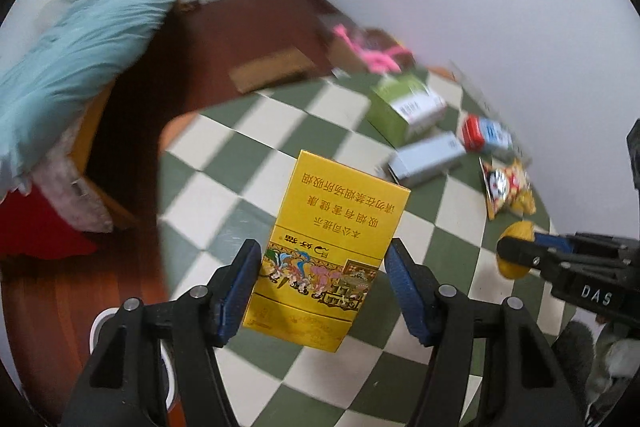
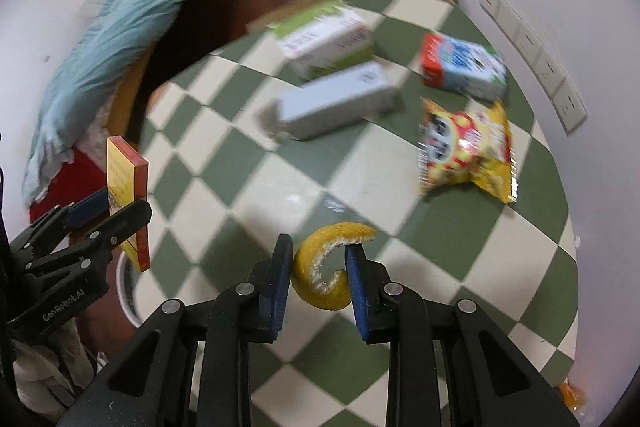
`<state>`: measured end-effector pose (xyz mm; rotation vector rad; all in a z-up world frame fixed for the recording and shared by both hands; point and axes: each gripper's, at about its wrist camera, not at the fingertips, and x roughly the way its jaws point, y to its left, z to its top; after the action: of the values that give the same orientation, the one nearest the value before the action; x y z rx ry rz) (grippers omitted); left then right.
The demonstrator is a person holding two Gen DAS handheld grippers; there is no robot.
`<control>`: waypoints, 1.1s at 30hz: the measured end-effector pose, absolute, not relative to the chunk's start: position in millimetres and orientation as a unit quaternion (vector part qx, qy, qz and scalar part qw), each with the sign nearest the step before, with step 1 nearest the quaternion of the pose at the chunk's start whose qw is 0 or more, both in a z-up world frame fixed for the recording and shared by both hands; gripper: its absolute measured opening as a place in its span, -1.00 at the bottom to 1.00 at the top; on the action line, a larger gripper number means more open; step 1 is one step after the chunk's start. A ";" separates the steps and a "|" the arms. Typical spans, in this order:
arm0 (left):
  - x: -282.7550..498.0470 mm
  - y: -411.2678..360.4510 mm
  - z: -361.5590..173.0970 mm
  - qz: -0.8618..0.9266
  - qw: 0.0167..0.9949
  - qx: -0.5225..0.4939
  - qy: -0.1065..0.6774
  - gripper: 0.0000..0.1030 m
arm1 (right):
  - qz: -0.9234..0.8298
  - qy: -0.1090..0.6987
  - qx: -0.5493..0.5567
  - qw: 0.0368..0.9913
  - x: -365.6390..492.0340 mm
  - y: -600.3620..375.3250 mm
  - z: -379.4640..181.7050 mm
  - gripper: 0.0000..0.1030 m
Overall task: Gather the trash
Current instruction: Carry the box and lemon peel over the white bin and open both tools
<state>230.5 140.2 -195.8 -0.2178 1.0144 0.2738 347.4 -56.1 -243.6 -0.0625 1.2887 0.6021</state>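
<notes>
Four packages lying on the green-and-cream checkered bench [image 2: 400, 227]: green-and-white carton [image 2: 324, 37] on its side at the far edge, grey box [image 2: 334, 107] just in front of it and close beside it, red-and-blue carton [image 2: 464, 67] to the right near the wall, yellow snack bag [image 2: 466, 151] nearer, apart from the cartons; contents of all four not visible. White rim of a round container [image 2: 126, 291] peeking below the bench's left edge, inside hidden.

Bench edge curving at left, dropping to dark red-brown floor [image 1: 256, 27]; bed with pale blue quilt [image 1: 80, 59] across the gap; flat cardboard [image 1: 272, 69] on the floor beyond the far edge; bare checkered surface between the claws and the packages.

Left claw [image 1: 320, 287] clamped on a yellow cigarette pack [image 1: 332, 251], blue pads pressed to its two narrow sides, pack upright and raised above the bench near its left edge. Right claw [image 2: 318, 281] closed on a curled yellow fruit peel [image 2: 324, 267], peel held between the pads, above the bench's near part.
</notes>
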 end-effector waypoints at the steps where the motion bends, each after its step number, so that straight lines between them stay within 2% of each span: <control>1: 220.6 147.6 -187.2 0.139 0.863 -0.111 0.473 0.18 | 0.286 0.585 -0.028 0.758 340.7 -48.6 -234.9 -0.45; 10: 119.6 232.0 -146.0 0.227 0.863 -0.168 0.419 0.18 | 0.383 0.546 -0.040 0.744 275.1 41.5 -178.9 -0.45; 17: 25.4 318.3 -172.6 0.298 0.824 -0.246 0.415 0.18 | 0.463 0.549 -0.065 0.693 197.9 146.6 -183.1 -0.45; 25: -61.3 416.5 -272.5 0.337 0.738 -0.385 0.439 0.18 | 0.487 0.599 -0.129 0.623 120.2 262.1 -265.8 -0.45; 33: -83.4 459.6 -374.2 0.322 0.658 -0.480 0.482 0.18 | 0.466 0.667 -0.163 0.558 76.3 328.0 -376.6 -0.45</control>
<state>-83.4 459.6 -374.2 -1.0872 1.0919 0.7290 76.3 328.0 -376.6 -0.3850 1.5737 1.0997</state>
